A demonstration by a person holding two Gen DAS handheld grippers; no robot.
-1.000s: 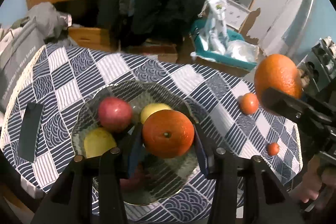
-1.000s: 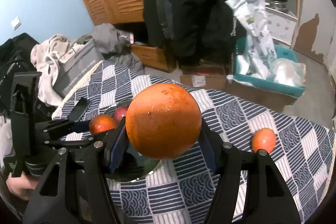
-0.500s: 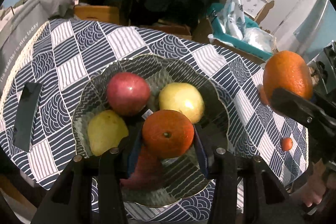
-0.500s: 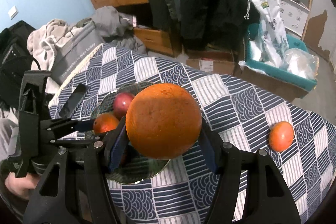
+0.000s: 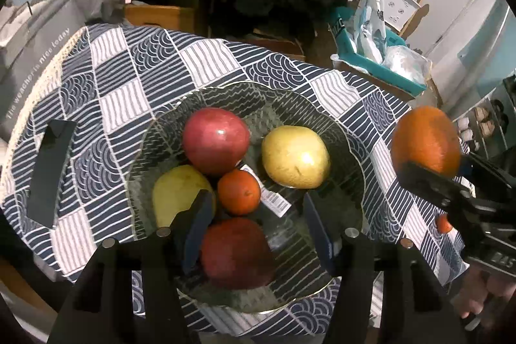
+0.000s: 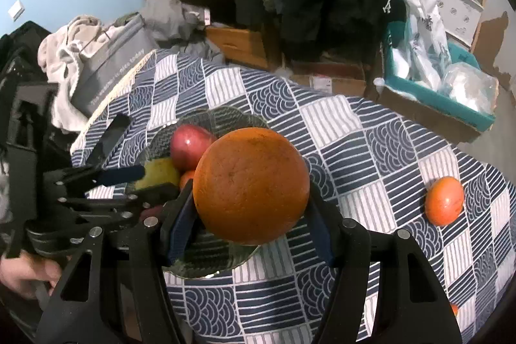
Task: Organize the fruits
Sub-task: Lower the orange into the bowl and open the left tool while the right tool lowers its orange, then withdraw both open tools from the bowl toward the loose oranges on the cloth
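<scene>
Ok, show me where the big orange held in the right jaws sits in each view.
Left wrist view: the big orange sits at the right edge, clamped in the right gripper.
Right wrist view: big orange at centre, filling the jaws.
Shared landmark: the glass bowl on the checked cloth.

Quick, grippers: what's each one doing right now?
Left gripper: jaws opening, empty; small orange lies free in the bowl.
Right gripper: shut on the big orange.
</scene>
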